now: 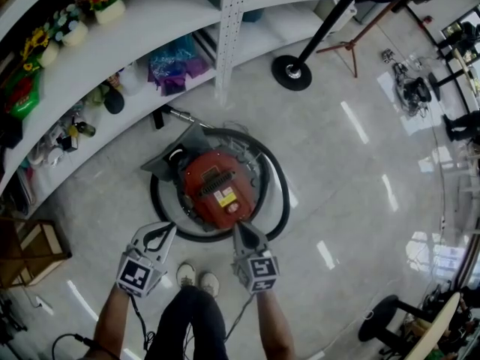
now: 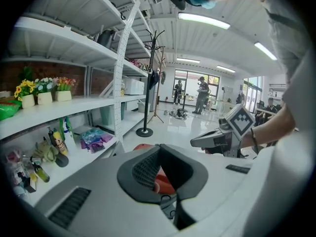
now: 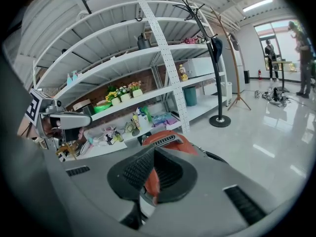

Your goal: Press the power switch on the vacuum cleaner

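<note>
One red, dome-shaped vacuum cleaner [image 1: 219,187] with a yellow label sits on the floor at centre, ringed by one black hose [image 1: 282,193], near the shelves [image 1: 150,21]. Two grippers point at its near edge, the left gripper [image 1: 169,229] and the right gripper [image 1: 237,226]. Each has its jaws pressed together, holding nothing.

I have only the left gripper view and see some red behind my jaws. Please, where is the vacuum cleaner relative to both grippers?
Observer: The right gripper points at the near edge of the red vacuum cleaner, just ahead of you.
Operator: And my left gripper?
Observer: The left gripper is left of the vacuum cleaner, over the black hose that rings it.
Operator: Are the right jaws open?
Observer: No, the right gripper view shows them together, holding nothing.
</note>
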Action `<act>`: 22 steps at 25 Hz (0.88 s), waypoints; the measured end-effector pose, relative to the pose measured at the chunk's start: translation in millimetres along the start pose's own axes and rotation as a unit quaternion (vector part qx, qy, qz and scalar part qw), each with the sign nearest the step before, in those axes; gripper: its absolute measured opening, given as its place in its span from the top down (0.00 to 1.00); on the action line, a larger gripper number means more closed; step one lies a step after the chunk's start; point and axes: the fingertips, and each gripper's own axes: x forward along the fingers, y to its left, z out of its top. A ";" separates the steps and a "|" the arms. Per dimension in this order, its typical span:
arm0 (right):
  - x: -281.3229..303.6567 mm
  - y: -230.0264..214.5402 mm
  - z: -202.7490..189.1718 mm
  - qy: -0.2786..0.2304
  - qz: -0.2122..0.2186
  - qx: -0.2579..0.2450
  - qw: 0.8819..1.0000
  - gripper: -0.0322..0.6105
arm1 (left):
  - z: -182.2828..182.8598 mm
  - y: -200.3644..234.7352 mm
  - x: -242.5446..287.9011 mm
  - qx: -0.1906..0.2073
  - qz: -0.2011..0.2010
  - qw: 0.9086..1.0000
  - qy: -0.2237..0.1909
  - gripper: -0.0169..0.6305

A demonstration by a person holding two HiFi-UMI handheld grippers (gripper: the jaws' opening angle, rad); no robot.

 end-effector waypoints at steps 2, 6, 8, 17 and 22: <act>7.4 -4.6 -12.2 0.009 0.001 -0.004 1.000 0.93 | -3.9 -1.6 2.1 -0.007 -0.002 1.000 0.002 0.96; 22.0 -10.1 -26.8 0.022 0.001 -0.003 1.000 0.93 | -10.8 -4.1 4.7 -0.014 -0.007 1.000 0.003 0.96; 27.2 -12.1 -30.0 0.023 -0.001 -0.001 1.000 0.93 | -14.4 -5.4 5.8 -0.010 -0.008 1.000 0.006 0.96; 48.9 -21.9 -46.7 0.033 -0.004 0.005 0.999 0.93 | -17.7 -8.1 6.7 -0.020 -0.015 1.000 0.006 0.96; 59.2 -23.1 -58.0 0.042 -0.005 0.000 0.999 0.93 | -21.2 -7.4 6.6 -0.020 -0.015 1.000 0.008 0.96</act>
